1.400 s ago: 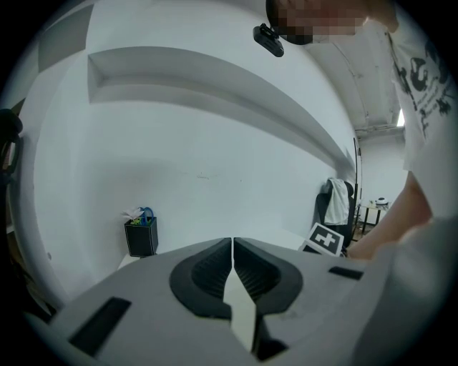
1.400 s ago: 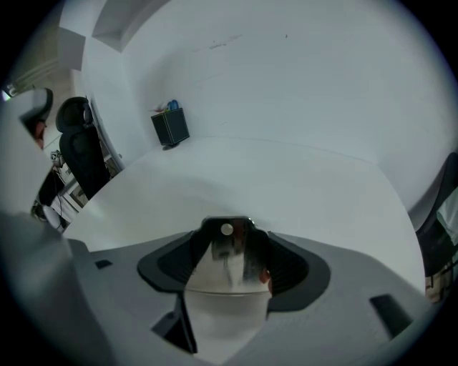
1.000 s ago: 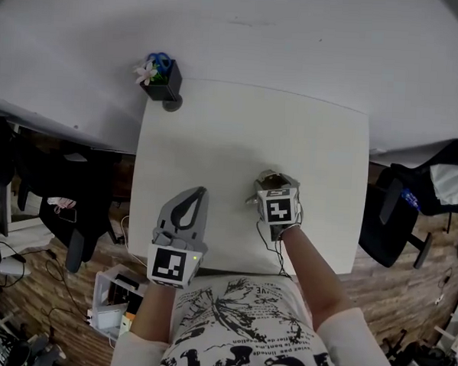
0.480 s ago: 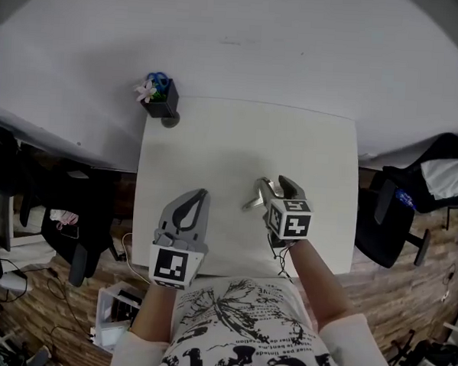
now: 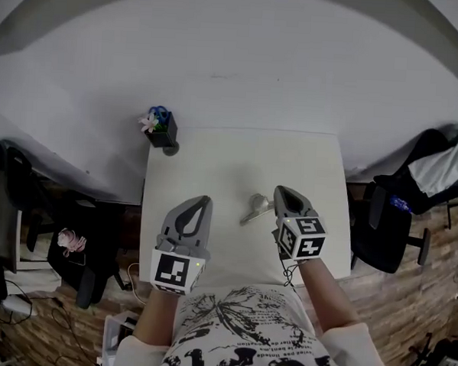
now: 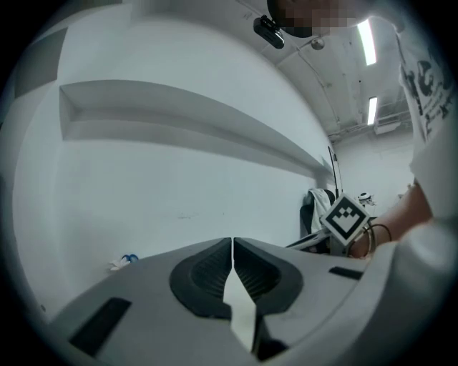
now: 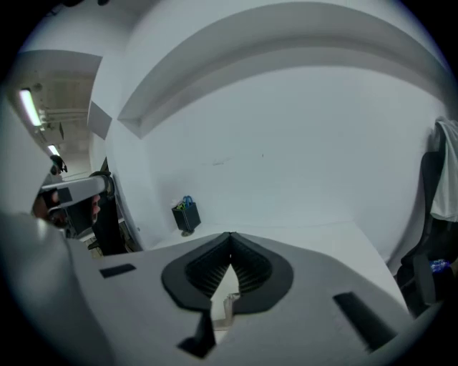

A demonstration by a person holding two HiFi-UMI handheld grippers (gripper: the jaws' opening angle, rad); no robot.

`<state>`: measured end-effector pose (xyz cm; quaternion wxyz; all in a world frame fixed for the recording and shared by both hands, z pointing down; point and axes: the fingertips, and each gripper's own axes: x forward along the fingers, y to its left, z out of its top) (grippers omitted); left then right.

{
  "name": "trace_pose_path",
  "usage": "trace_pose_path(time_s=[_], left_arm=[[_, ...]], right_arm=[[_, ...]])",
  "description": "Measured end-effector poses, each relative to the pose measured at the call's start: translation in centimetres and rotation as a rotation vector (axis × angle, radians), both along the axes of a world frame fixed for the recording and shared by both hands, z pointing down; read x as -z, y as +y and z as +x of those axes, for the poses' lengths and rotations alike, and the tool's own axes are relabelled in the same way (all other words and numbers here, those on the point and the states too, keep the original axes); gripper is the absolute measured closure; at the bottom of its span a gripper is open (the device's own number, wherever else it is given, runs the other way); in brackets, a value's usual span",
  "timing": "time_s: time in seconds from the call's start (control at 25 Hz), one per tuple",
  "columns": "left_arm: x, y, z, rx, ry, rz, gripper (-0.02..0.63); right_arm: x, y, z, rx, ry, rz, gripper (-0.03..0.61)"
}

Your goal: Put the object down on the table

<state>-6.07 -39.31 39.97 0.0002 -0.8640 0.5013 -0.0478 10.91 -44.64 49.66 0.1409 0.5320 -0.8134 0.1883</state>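
Note:
A small silvery metal object (image 5: 254, 207) lies on the white table (image 5: 230, 159), near its middle. My right gripper (image 5: 281, 191) hovers just to the right of it, apart from it, jaws shut with nothing between them. In the right gripper view the jaws (image 7: 230, 236) meet at the tips, and a bit of the metal object (image 7: 228, 304) shows below through the gap behind them. My left gripper (image 5: 203, 201) is over the table's front left, shut and empty; its tips (image 6: 232, 241) touch in the left gripper view.
A black pen holder with a flower and blue scissors (image 5: 161, 129) stands at the table's far left corner, also seen as the holder (image 7: 186, 215). A dark office chair (image 5: 392, 217) is right of the table. A white wall lies beyond the far edge.
The right gripper has let go of the metal object, moved off to its right and shut its jaws. The object now lies uncovered on the table. The left gripper stays shut.

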Motion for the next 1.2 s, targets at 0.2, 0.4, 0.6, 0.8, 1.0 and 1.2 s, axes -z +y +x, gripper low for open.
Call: trace_pose_path(time_s=[0.2,0.4,0.6,0.8,1.0,1.2], left_arm=[[2.2,0.1,0.0,-0.007,-0.006,0.026,0.601],[3.1,0.4,-0.2,0.009,-0.008,0.039,0.601],[3.4,0.3,-0.3,0.023,0.003,0.033,0.601],[3.1,0.5,-0.5,0.039,0.009,0.023,0.601],[2.7,0.3,-0.4,0.049,0.009,0.01,0.601],[2.4,0.1,0.0,0.059,0.009,0.0,0.601]], right_arm=[[4.9,1.7,0.0,0.029,-0.01,0.152,0.585],[8.9,3.5,0.1,0.045,0.0,0.31,0.586],[10.7,4.1,0.7,0.03,-0.033,0.371,0.586],[10.8,4.9,0.1,0.067,-0.039,0.363,0.586],[10.8,4.8,-0.5,0.095,-0.025,0.369,0.586],[10.9,4.1,-0.2,0.108,-0.013,0.368,0.588]])
